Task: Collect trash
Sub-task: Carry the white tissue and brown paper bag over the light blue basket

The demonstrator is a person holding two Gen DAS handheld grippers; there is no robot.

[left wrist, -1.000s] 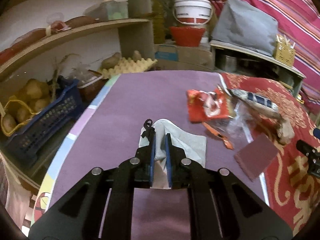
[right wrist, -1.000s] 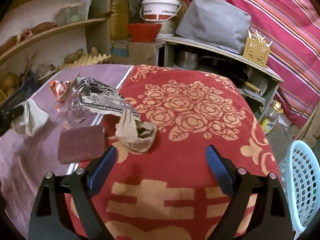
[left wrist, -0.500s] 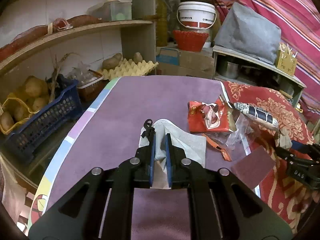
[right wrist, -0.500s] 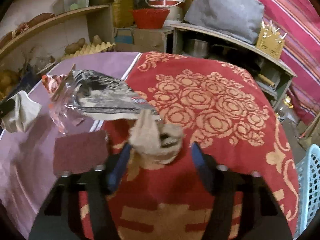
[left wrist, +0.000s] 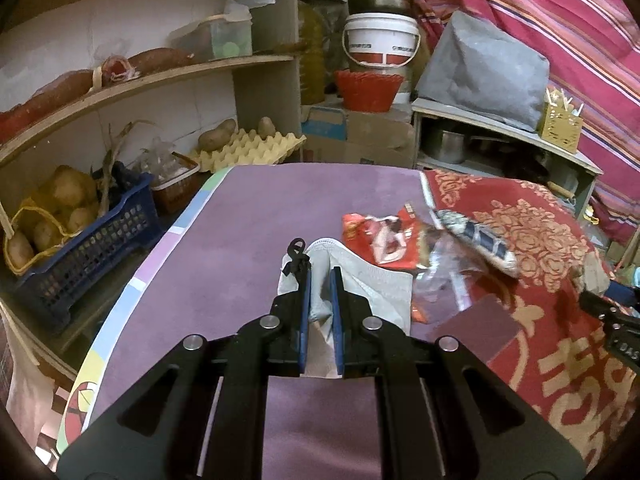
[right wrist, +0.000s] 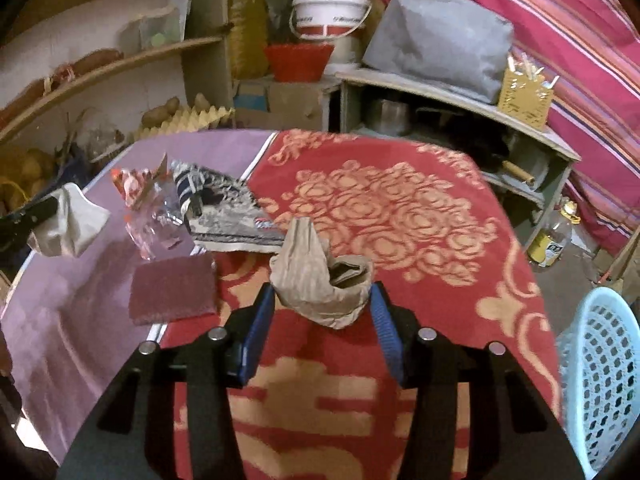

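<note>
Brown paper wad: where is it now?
In the right wrist view, the brown paper wad sits between the right gripper's fingers, above the red cloth, right of the maroon pad.

The light-blue laundry basket (right wrist: 600,384) is cut off by the right wrist view's right edge, so its inside cannot be seen. In the left wrist view the right gripper (left wrist: 612,320) shows only partly at the right edge, and the crumpled brown paper (left wrist: 592,276) it carries is a blurred sliver. The print on the red snack wrapper (left wrist: 380,240) and on the white bucket (left wrist: 380,46) is too small to read.
</note>
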